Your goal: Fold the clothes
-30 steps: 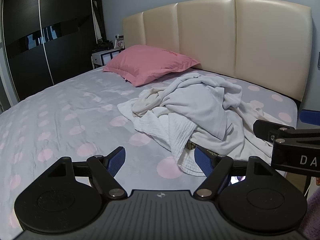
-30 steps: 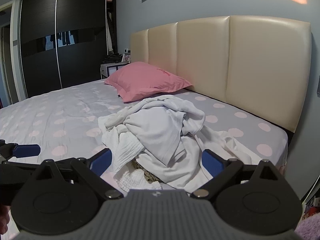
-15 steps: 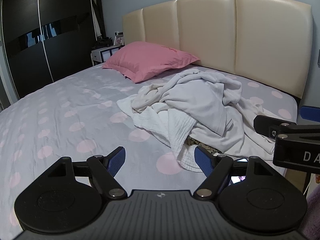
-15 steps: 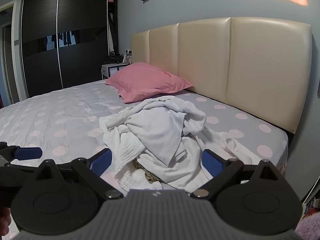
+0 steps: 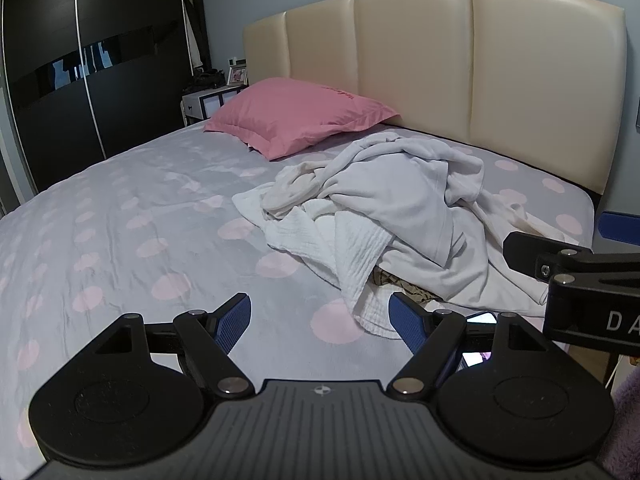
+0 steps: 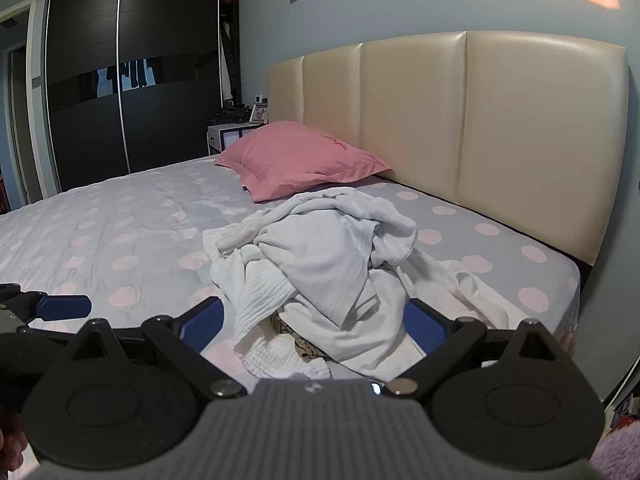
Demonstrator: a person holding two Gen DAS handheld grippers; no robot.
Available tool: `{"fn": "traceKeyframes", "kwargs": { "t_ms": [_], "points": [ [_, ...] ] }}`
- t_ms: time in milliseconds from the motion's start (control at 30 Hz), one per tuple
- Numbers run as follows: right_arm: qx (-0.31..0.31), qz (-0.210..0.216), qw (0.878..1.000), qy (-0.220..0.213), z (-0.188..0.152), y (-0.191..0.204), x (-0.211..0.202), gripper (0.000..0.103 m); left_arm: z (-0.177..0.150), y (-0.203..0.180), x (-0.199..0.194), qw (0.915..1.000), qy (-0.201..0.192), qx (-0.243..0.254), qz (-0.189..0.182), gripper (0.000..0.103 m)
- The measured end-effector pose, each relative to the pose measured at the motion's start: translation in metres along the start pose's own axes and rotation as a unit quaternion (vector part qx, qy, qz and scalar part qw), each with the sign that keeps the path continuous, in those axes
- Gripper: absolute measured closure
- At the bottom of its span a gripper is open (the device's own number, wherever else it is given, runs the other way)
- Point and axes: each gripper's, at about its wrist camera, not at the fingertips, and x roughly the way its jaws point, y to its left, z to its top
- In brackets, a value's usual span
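White clothes pile (image 5: 384, 216) untouched, left gripper (image 5: 320, 322) jaws wide, right gripper (image 6: 314, 320) jaws wide, both empty

Polka-dot bed (image 5: 120, 216): pink pillow (image 5: 296, 114), heaped white clothes (image 5: 384, 216).

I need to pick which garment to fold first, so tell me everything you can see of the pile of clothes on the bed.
The pile of clothes is a crumpled heap of white and off-white garments on the dotted bedsheet, near the headboard side, just in front of the pink pillow. A smooth jersey piece drapes on top; a crinkled, gauze-like cloth hangs at the near edge. A tan patterned fabric peeks from underneath. Nothing is folded. Neither gripper touches it.
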Motion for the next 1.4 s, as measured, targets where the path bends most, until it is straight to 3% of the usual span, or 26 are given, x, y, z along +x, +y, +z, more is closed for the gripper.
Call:
{"fn": "traceKeyframes", "kwargs": {
  "t_ms": [1400],
  "points": [
    [-0.006, 0.011, 1.000, 0.006, -0.0013, 0.0015, -0.0001, 0.005, -0.0048, 0.0027, 0.0020, 0.9999, 0.014, 0.002, 0.006, 0.028]
  ]
}}
